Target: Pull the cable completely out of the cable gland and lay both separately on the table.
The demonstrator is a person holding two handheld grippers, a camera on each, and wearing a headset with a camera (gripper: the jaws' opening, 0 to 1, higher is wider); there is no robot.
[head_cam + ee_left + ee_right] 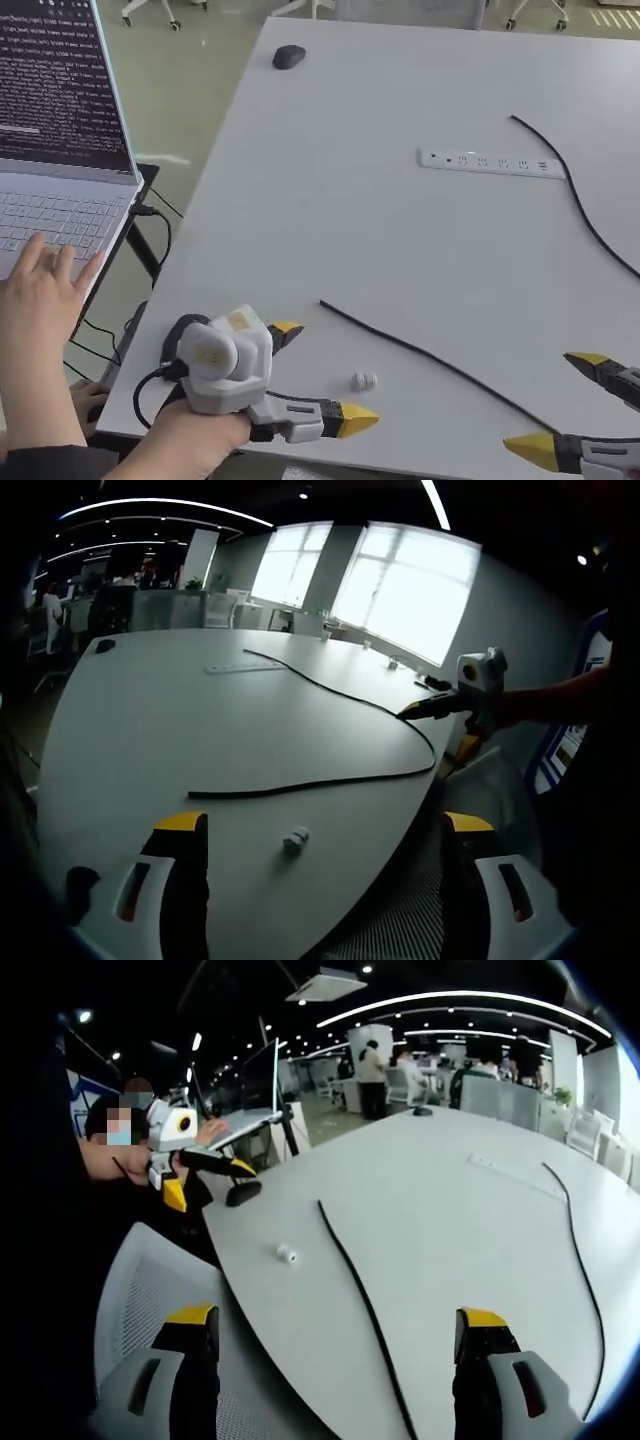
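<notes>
– How do the jaws stand?
– The left hand-held gripper [330, 372] has its yellow-tipped jaws spread wide with nothing between them. The right hand-held gripper [555, 402] is the same.
– And the gland?
– The gland [363, 381] is small, white and stubby. It lies on the smooth pale counter [380, 230] just ahead of the left jaws, apart from the cable.
– The cable [420, 355]?
– It is thin and black and lies loose, slanting toward the right jaws.
– Farther out?
– A long flat white power strip [492, 163] and a dark rounded mouse [289, 56].

White power strip [492, 163] and dark mouse [289, 57] on the grey table [330, 210], open laptop [55, 100] beside its left edge
</notes>
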